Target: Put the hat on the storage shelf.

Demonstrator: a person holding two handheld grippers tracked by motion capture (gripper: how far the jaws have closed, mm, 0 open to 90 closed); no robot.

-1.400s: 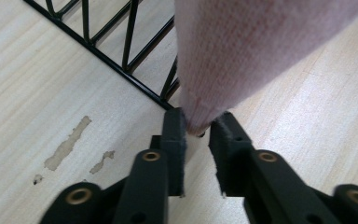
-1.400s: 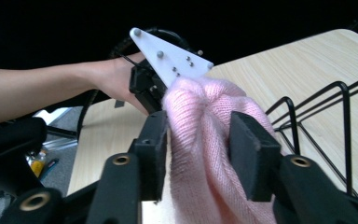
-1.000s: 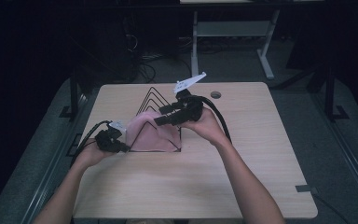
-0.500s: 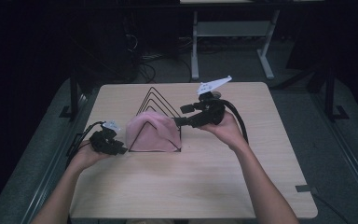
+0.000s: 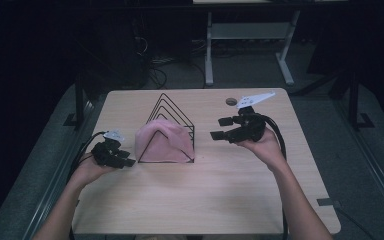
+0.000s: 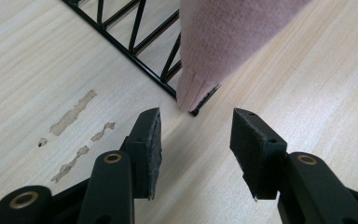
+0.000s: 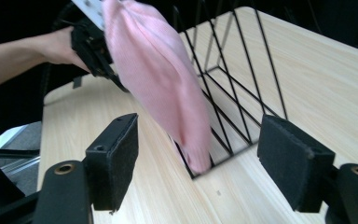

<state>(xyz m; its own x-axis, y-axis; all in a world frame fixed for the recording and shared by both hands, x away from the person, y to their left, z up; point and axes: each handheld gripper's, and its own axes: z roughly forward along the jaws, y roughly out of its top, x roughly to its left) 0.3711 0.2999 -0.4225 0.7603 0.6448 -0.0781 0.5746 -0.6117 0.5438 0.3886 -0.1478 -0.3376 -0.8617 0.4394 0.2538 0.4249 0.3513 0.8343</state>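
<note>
Now your left tongs (image 5: pixel 125 161) and right tongs (image 5: pixel 219 129) have just been opening, both empty, flanking the soft pink cloth (image 5: pixel 162 141) draped over the black wire triangular rack (image 5: pixel 172 107).

Pink cloth (image 5: pixel 162 142) draped over wire rack (image 5: pixel 172 112)

A light wooden table (image 5: pixel 205 200) lies under both claws. 1 small brown disc (image 5: pixel 230 101) sits on it just beyond the right claw (image 5: pixel 221 128). Pale scuff marks (image 6: pixel 74 114) lie left of the left claw (image 6: pixel 196 135). A white frame (image 5: pixel 245 35) on 2 legs stands far beyond, with cables (image 5: pixel 165 70) on the floor beside it.
</note>
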